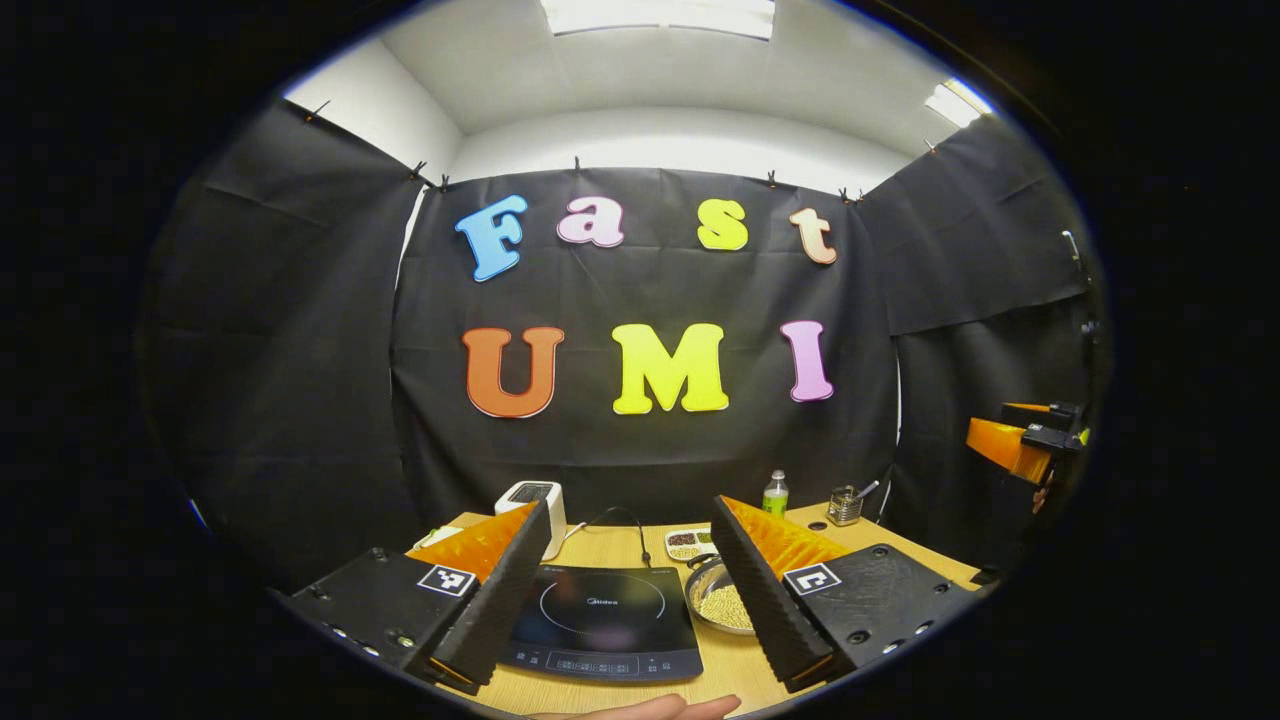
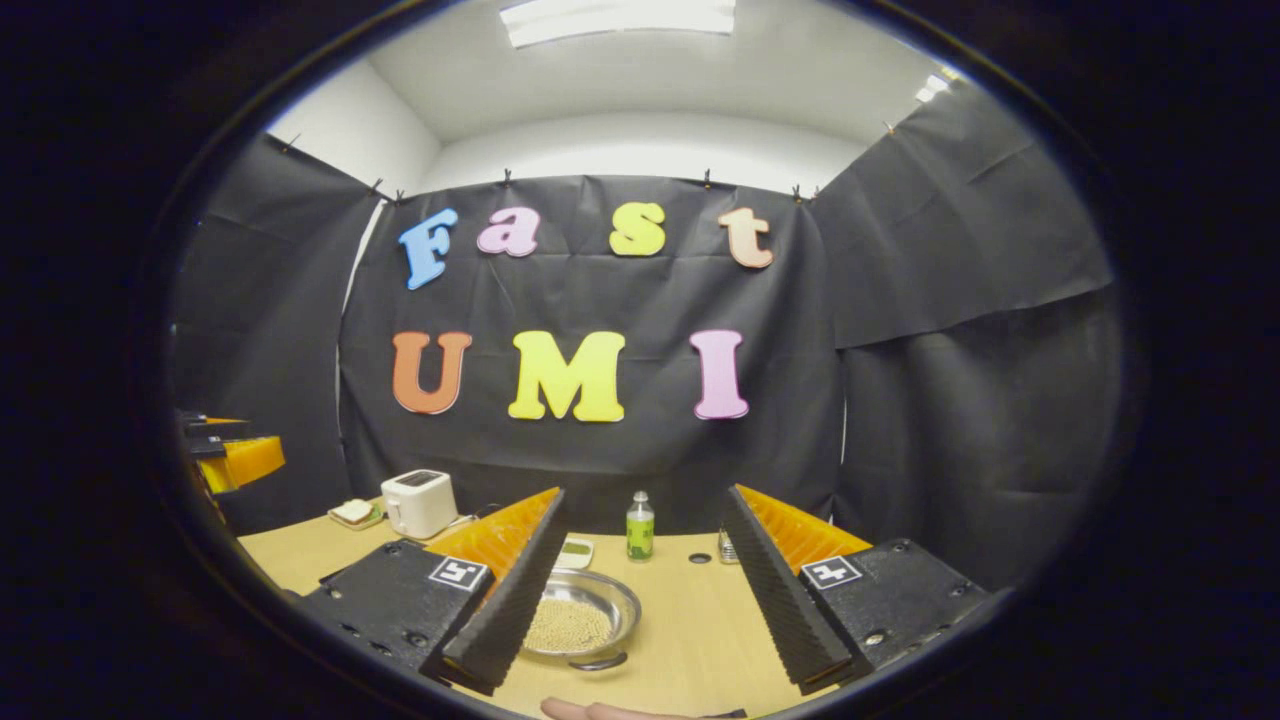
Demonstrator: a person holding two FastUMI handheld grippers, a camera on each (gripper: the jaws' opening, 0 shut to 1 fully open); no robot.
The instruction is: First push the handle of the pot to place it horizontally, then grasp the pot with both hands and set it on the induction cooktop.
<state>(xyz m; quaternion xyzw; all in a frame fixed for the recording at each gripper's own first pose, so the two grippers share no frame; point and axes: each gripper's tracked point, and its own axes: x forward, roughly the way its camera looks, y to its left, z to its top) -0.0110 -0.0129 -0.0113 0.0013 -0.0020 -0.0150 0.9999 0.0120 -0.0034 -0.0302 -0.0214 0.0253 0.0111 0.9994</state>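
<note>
Left gripper (image 1: 630, 590) spread wide, holding nothing, above the black glass induction cooktop (image 1: 602, 620) on the wooden table (image 2: 700, 620). Right gripper (image 2: 645, 590) equally wide, empty. Shallow steel pot of pale grains (image 2: 575, 622) sits just right of the cooktop.

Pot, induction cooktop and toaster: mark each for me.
Pot (image 2: 570, 625): right gripper view, on the grains inside the bowl.
Induction cooktop (image 1: 600, 610): left gripper view, on its dark glass top.
Toaster (image 2: 420, 503): right gripper view, on its white front.
</note>
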